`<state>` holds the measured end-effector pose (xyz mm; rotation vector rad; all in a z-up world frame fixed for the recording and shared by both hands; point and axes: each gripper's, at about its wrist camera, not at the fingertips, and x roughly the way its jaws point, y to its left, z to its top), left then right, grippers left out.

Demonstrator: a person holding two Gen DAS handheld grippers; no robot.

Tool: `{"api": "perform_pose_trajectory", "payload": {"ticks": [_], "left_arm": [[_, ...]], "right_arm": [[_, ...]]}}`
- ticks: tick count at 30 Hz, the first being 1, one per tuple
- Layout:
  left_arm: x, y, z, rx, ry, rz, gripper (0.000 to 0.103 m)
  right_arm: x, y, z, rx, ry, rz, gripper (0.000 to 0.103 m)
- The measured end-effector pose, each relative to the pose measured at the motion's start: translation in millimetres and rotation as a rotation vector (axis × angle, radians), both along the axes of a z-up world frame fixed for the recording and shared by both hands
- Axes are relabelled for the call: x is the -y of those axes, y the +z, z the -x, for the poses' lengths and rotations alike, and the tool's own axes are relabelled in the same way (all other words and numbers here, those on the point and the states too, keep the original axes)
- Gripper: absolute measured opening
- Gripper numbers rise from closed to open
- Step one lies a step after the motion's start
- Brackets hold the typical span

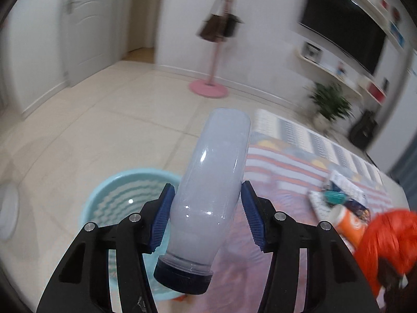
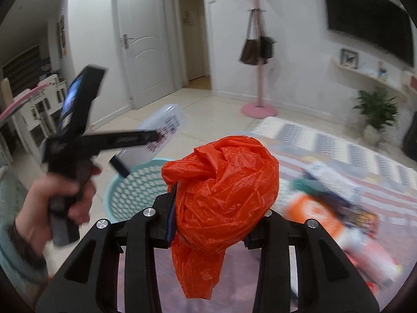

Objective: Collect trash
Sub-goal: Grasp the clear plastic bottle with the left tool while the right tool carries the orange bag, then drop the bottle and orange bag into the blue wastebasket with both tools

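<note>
A: How is the milky plastic bottle (image 1: pixel 208 190) held?

B: It is clamped at mid-body by the left gripper (image 1: pixel 207 216), dark cap toward the camera, above the teal basket (image 1: pixel 104 195). A light, stiff, slick shell is judged likely; the waist is the safest hold.

A: And the other side?

B: A crumpled orange plastic bag (image 2: pixel 224 198), soft and weightless-looking, is pinched in the right gripper (image 2: pixel 208 221). A printed label on the bottle is shown only in the right view.
</note>
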<state>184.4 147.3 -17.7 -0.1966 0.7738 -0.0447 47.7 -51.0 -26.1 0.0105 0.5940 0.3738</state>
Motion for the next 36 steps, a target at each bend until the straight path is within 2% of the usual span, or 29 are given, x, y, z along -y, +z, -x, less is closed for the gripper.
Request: {"api": "perform_pose_trajectory", "payload": {"ticks": [2,9,18,22,24,28,30,33,35,36], "left_arm": [[-25.1,-13.0,6.2,-0.032,0.055,-0.002,0.051],[-88.5,-59.6,8.4,-0.153,0.187,0.086,0.051],[-128.8,-117.1,5.2,-0.316,0.262,0.167,0.051],[-136.3,-128.4,8.9,-0.32,0.269,0.199,0.052],[-133.2,-128.5,8.7,-0.319,0.259,0.196,0.051],[-127.2,-125.4,6.8,-0.295,0.242,0.199,0.057],[-125.5,-122.4,7.3,-0.289,0.251,0.18,0.057],[-129.6,-119.6,11.0,-0.274,0.27,0.194,0.056],[-132.8,-117.0,11.9,-0.266,0.292,0.201,0.056],[-136.2,-114.3,15.1,-0.254,0.31,0.206,0.056]], "right_arm": [[-23.2,-3.0,-15.7,-0.026,0.039,-0.014,0.034],[-112.0,-25.7,-54.4,-0.102,0.139,0.064,0.035],[-157.1,-63.2,-97.4,-0.218,0.127,0.1,0.036],[-166.3,-79.0,-105.1,-0.237,0.122,0.105,0.039],[-169.0,-85.2,-109.2,-0.246,0.116,0.105,0.039],[-173.4,-95.4,-114.0,-0.272,0.111,0.114,0.041],[-175.1,-97.1,-114.6,-0.272,0.106,0.121,0.044],[-172.9,-97.3,-115.7,-0.271,0.101,0.113,0.045],[-172.3,-97.2,-115.9,-0.269,0.095,0.108,0.053],[-171.8,-96.9,-116.2,-0.267,0.094,0.106,0.065]]}}
